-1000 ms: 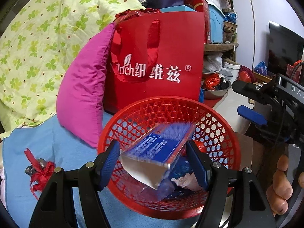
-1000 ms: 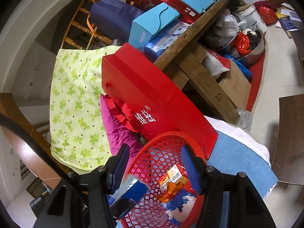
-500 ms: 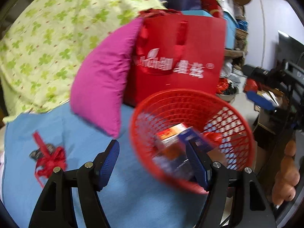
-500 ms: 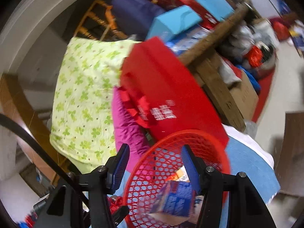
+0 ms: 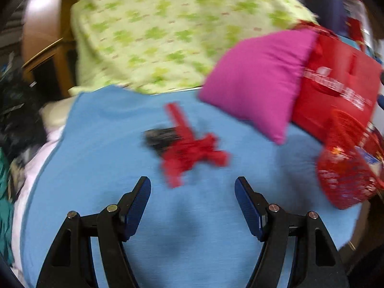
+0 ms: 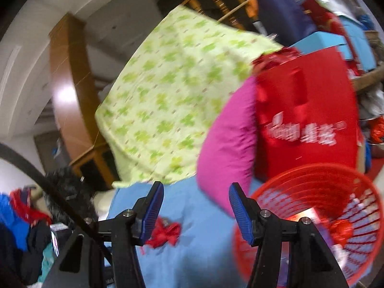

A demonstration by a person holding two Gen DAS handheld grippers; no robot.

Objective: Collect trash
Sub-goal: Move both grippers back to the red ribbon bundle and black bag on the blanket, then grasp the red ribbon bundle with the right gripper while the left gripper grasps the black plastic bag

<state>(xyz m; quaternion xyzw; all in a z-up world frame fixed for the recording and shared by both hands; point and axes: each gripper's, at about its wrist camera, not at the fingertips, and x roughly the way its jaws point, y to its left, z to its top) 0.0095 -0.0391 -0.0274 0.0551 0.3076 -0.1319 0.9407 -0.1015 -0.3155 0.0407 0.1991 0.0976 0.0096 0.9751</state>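
Both tongs empty, next scrap dead ahead on the blue cloth

Our left tongs (image 5: 192, 187) stand released with nothing between the pads, aimed down at the blue cloth (image 5: 100, 163); our right tongs (image 6: 196, 198) are likewise parted and empty. Just beyond the left tips lies the ribbon scrap (image 5: 189, 148), a red bow tangled with something dark, resting on the cloth well apart from the basket (image 5: 345, 172) at the right edge. The right view shows the same scrap (image 6: 165, 234) low beside its left pad. We judge it light, limp and crushable, unlikely to slip but apt to trail loose ends, so we would pinch the knotted middle where the loops bunch. The picture is blurred, so what the dark part is we cannot tell. Behind sit a pink pillow (image 5: 256, 81) and a red bag (image 5: 336, 88).
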